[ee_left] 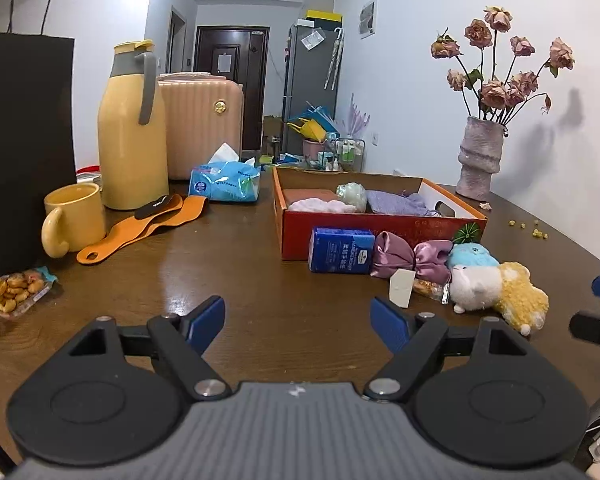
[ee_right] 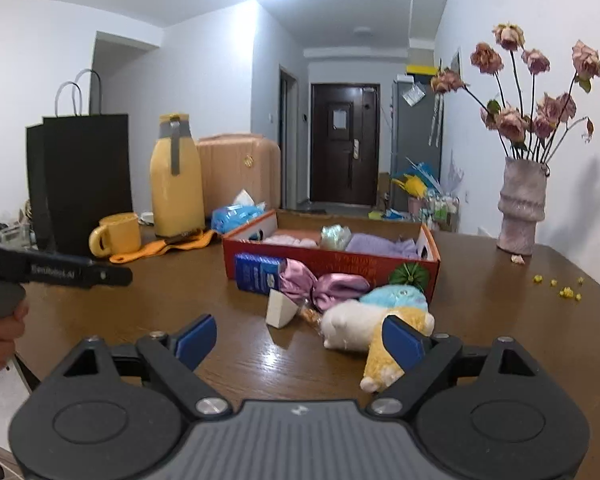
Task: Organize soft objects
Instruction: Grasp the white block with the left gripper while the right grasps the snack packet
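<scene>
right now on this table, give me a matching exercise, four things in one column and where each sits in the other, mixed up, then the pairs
Things:
1. yellow mug
2. purple cloth
3. blue tissue pack
4. dried roses

Places:
A. inside the red box
B. in the grey vase
C. beside the yellow thermos jug
D. on the table, against the box's front wall

Pairs: 1-C, 2-A, 3-D, 4-B

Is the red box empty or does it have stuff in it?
Not empty. The red box is open on top with pink, green and purple soft things inside.
</scene>
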A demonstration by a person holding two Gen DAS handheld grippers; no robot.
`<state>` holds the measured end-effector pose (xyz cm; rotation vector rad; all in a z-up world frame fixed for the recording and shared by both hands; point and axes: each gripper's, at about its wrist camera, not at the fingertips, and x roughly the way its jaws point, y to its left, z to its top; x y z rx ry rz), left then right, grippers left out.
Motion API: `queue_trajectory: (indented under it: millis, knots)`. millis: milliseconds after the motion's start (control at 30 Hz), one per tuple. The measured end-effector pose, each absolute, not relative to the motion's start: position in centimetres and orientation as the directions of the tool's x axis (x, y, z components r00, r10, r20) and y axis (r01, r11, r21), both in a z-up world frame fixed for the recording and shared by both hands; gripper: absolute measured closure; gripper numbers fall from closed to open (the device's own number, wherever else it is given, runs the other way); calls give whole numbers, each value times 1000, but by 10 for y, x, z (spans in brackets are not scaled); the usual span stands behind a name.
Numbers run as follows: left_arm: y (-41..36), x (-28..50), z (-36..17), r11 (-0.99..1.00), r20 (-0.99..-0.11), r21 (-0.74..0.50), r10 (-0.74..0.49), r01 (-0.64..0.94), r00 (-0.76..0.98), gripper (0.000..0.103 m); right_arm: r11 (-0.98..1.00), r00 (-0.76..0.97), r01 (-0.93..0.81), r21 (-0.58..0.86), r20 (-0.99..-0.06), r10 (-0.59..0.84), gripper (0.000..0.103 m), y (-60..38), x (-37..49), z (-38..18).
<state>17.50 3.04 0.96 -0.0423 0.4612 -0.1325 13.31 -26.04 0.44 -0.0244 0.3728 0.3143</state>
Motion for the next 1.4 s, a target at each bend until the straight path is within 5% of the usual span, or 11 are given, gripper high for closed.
queue_trajectory:
  millis: [167,500,633,700,800,1000,1400]
  knots:
    - [14,192,4,981,-449,-75,-191,176,873,21,944,852,-318,89,-410,326,55,-259,159,-6]
    - [-79,283,-31,922,-514,23,-320,385,796,52,946,781,-306,103,-541,311,64,-226,249,-59]
    - [-84,314,-46,918,-549,-16,-340,397,764,53,960,798,-263,90,-540,269,65,-228,265,-66]
    - [-82,323,-51,918,-568,-37,-344,395,747,85,978,807,-196,66,-556,199,66,-232,269,-66]
    - [-67,322,-49,916,-557,-80,-368,393,744,85,988,816,-146,39,-560,143,62,-238,264,-62]
    - [-35,310,-37,924,-522,-130,-373,360,767,85,957,820,-288,32,-508,264,63,-214,265,-44]
    - [-2,297,-49,961,-571,-92,-264,259,777,81,945,760,-328,-19,-600,251,67,-193,331,-58]
